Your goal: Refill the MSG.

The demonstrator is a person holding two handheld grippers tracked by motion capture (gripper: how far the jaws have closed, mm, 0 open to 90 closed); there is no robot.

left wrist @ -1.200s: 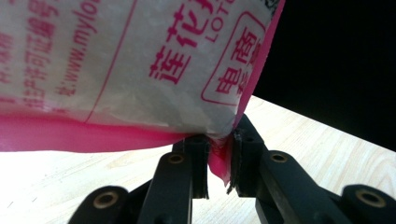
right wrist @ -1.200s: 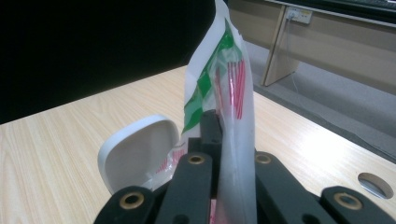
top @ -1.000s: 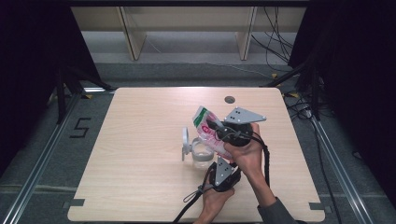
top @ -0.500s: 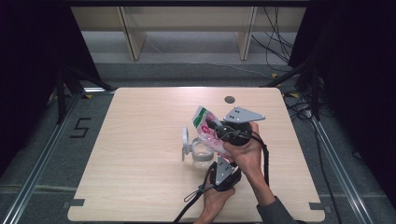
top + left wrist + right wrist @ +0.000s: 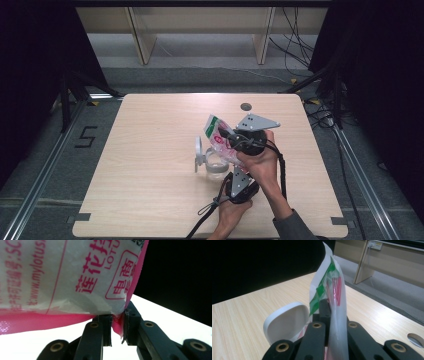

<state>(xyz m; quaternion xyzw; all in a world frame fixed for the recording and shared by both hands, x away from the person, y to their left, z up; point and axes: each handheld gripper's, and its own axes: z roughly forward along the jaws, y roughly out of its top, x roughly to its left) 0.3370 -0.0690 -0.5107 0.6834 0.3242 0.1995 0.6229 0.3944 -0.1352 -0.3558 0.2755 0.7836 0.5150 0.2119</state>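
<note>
Tabletop (image 5: pixel 150 165): light wood grain, rounded corners, round cable hole (image 5: pixel 245 106) near the far edge, right of centre. Floor around it is grey carpet, with a metal rail (image 5: pixel 45 167) along the left side and another rail (image 5: pixel 360 175) on the right. A "5" marking (image 5: pixel 85 137) sits on the floor left of the tabletop. Black tripod legs (image 5: pixel 67 95) stand at far left. Pale wooden shelf uprights (image 5: pixel 141 35) stand behind the tabletop, second upright (image 5: pixel 263 34) to the right. Loose black cables (image 5: pixel 295 30) run across the floor at far right. Dark curtains flank both sides.
</note>
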